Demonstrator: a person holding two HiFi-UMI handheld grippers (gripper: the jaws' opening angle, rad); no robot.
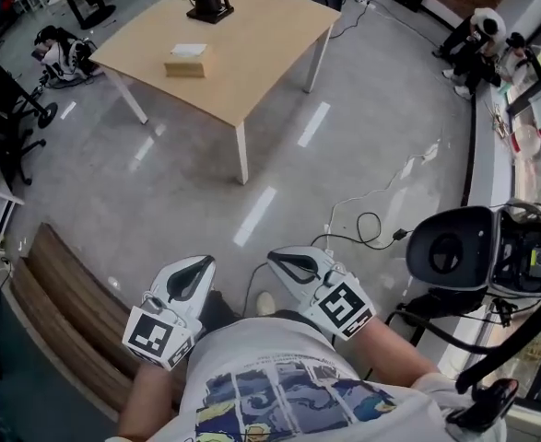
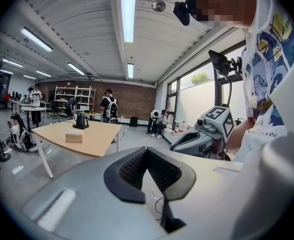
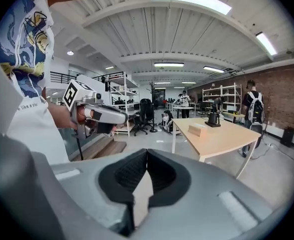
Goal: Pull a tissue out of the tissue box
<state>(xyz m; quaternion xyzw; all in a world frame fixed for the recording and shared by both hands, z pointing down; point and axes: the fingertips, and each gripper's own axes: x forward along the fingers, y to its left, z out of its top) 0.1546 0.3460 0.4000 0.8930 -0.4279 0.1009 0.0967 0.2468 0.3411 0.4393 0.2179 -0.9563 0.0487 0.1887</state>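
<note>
Sitting on table (image 1: pixel 261 58): tissue box (image 1: pixel 187 61), kettle (image 1: pixel 210 3); chair (image 1: pixel 454 247) beside right gripper (image 1: pixel 277 259).

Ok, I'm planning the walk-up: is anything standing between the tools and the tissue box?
Nothing visible does. Bare floor separates the left tool and right tool from the table; the tissue box sits on it, kettle beyond.
</note>
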